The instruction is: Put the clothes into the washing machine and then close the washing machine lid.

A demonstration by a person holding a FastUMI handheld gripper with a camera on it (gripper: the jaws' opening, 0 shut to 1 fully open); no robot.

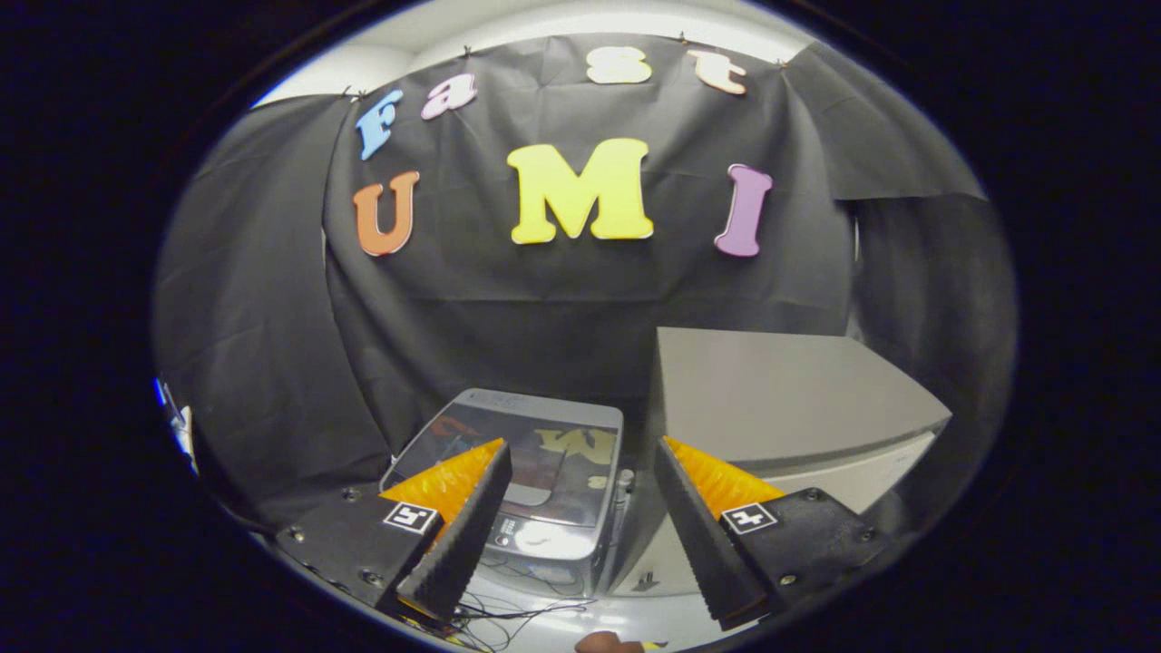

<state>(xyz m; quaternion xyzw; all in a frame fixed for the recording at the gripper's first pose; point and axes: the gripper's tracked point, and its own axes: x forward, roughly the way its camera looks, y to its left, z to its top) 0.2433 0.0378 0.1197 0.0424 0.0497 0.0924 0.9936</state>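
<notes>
A plain grey box-shaped cabinet with a flat matte top stands against the black cloth wall. Its lighter front face drops to a glossy pale floor. On that floor, in front of the cabinet and off to one side of it, lies a loose tangle of thin dark wires. The cloth wall rises behind and to either side of the cabinet in soft folds.

You see a pale floor low in frame. On it stand the washing machine, a grey box and loose cables.
</notes>
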